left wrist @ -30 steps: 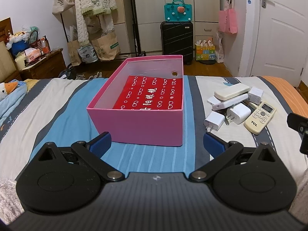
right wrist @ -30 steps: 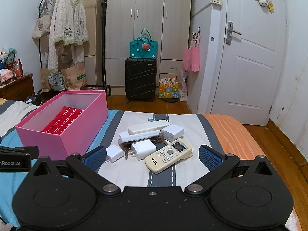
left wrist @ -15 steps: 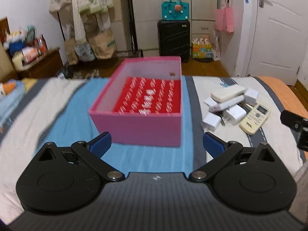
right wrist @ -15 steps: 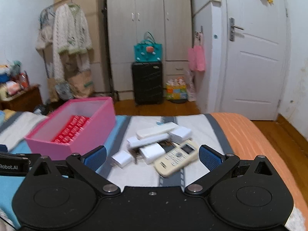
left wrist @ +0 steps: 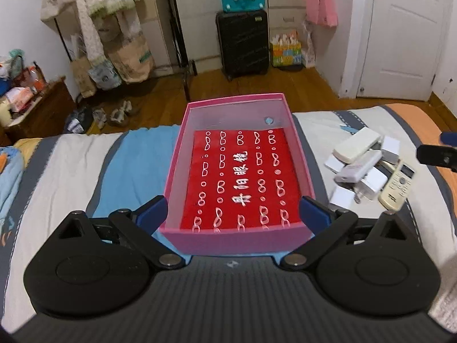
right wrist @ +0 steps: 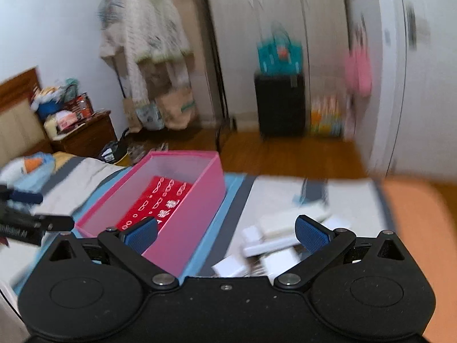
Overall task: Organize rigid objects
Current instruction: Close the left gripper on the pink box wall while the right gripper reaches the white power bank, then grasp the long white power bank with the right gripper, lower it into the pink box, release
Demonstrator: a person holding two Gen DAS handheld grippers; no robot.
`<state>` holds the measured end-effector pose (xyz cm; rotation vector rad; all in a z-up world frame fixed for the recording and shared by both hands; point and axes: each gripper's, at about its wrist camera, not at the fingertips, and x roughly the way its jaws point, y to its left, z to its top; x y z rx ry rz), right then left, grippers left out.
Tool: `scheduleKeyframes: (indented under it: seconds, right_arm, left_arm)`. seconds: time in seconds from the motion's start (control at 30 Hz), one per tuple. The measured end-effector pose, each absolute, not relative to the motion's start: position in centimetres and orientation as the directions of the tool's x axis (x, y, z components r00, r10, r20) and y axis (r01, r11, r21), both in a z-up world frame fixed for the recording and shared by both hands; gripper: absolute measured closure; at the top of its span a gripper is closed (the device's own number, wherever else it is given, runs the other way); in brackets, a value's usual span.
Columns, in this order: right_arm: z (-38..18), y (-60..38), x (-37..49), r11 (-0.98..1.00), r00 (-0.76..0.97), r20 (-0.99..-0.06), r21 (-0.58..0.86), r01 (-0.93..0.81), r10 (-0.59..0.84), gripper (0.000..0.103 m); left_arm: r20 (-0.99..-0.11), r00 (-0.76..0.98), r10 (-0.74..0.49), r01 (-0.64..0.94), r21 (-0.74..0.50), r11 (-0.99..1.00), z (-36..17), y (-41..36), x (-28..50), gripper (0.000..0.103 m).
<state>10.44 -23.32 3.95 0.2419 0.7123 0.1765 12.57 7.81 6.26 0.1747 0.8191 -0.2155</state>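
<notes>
An open pink box [left wrist: 173, 171] sits mid-bed with a red printed sheet [left wrist: 242, 180] on its floor. My left gripper [left wrist: 232, 214] hovers open over the box's near end, its blue fingertips [left wrist: 151, 214] straddling the box's width, holding nothing. To the right lies a heap of white rigid items: a TCL remote [left wrist: 397, 188], two white remotes [left wrist: 357, 145], and plug chargers [left wrist: 371, 183]. My right gripper [right wrist: 227, 234] is open and empty, between the pink box [right wrist: 185, 228] and the blurred white heap [right wrist: 271, 243].
The striped bed [left wrist: 71, 177] ends just past the box at a wooden floor. A black suitcase [left wrist: 242, 43], clothes rack [left wrist: 177, 43] and white door [left wrist: 400, 28] stand beyond. A cluttered nightstand [left wrist: 37, 108] is at the left. The other gripper's tip [left wrist: 437, 157] shows at the right edge.
Both grippers have risen and moved forward. The left one now looks down into the box. The right one has swung left and its view is motion-blurred. Both stayed open.
</notes>
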Motion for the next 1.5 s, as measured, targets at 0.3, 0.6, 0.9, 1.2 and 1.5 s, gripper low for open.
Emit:
scheduleKeyframes:
  seconds: [0.3,0.6,0.9,1.2,1.5]
  right_arm:
    - [-3.0,-24.9,19.7,0.923,0.584,-0.782,0.36,0.14,0.216,0.003]
    - [-8.3,-28.7,20.9,0.843,0.569,-0.802,0.426,0.329,0.183,0.011]
    - [-12.0,-28.7,22.9,0.837,0.539,-0.827,0.405,0.368,0.163,0.034]
    - [-10.0,-27.9,20.7,0.856,0.61,-0.775,0.419,0.302,0.164,0.071]
    - [-10.1,-28.3,20.2,0.815,0.632,-0.736,0.507,0.279,0.242,0.079]
  left_arm:
    - [-0.797,0.602,-0.053,0.154,0.051,0.987,4.1,10.7,22.2,0.0]
    - [-0.826,0.561,-0.055,0.151,0.036,0.988,-0.9,14.1,25.8,0.004]
    - [-0.848,0.511,-0.143,0.132,-0.087,0.987,-4.9,16.5,29.0,0.051]
    - [-0.848,0.486,-0.211,0.125,-0.171,0.977,-7.8,17.4,30.3,0.095]
    - [-0.829,0.511,-0.225,0.119,-0.192,0.974,-7.7,17.3,29.7,0.097]
